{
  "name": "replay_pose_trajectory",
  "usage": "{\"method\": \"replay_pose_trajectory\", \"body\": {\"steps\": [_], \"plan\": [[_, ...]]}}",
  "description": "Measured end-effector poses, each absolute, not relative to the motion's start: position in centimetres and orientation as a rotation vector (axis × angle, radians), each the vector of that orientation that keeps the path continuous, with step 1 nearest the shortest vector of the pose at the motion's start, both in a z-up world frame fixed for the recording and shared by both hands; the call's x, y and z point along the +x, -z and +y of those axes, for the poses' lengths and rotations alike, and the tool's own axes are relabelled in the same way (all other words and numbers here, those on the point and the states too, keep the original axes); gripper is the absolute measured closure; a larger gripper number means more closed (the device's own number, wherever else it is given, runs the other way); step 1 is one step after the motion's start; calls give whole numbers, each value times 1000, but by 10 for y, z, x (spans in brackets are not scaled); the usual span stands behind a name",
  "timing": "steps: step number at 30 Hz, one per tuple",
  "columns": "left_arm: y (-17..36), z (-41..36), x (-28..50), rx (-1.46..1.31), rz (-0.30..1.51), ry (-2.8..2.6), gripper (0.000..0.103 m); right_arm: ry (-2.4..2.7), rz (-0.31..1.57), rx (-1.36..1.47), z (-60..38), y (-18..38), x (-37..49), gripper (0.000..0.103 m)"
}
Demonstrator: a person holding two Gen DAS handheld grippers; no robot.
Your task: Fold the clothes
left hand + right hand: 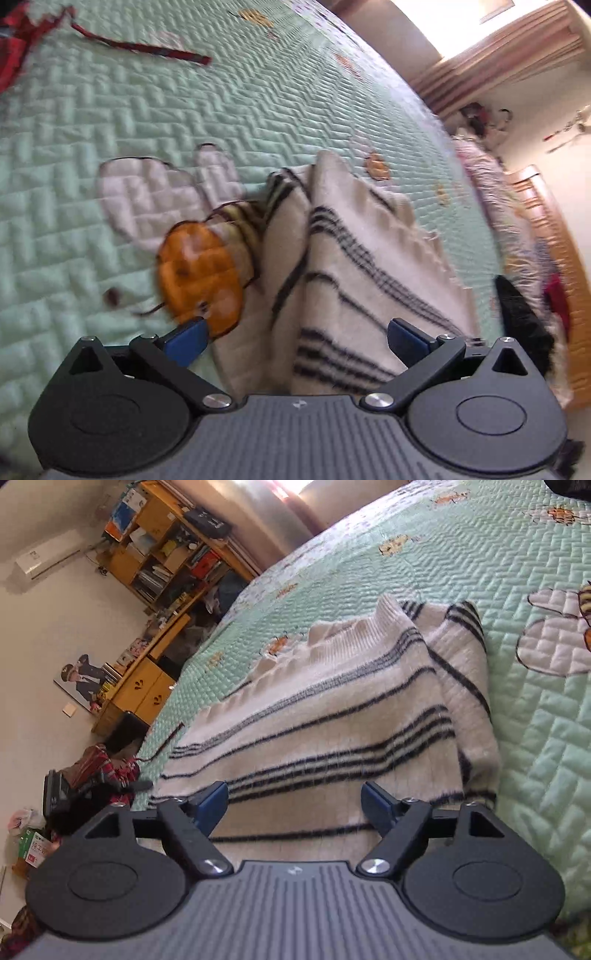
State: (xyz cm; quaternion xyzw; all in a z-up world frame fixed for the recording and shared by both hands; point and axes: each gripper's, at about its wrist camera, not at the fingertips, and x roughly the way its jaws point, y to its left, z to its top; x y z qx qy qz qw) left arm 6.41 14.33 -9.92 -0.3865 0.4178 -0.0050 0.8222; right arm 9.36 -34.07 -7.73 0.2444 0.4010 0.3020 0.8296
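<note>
Striped sweater lying in a folded bundle on the bed, both tongs spread wide above it.

The cream sweater (pixel 332 709) with dark stripes lies doubled over on the green quilted bed (pixel 461 546), away from the far edge, beside the quilt's stitched bee (pixel 201 269); one narrower layer, perhaps a sleeve, is tucked along its side. The left tongs (pixel 297 341) and right tongs (pixel 295 805) both stand wide apart and hold nothing, each poised over the sweater's near end. At least one fold looks to be in place; whether another fold is due or the bundle is as compact as wanted, I cannot tell. A red plaid garment (pixel 22 33) lies spread and loose toward a far corner of the bed, so it seems left to fold.
</note>
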Motion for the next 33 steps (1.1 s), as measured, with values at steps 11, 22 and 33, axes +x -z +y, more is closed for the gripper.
{"method": "replay_pose_trajectory", "body": {"steps": [11, 22, 33], "plan": [[107, 135, 113, -732, 870, 118, 1, -698, 840, 366, -294, 61, 90, 23], [105, 117, 117, -660, 827, 78, 68, -665, 768, 218, -263, 48, 102, 22], [59, 108, 104, -691, 811, 78, 78, -494, 658, -169, -226, 60, 142, 23]]}}
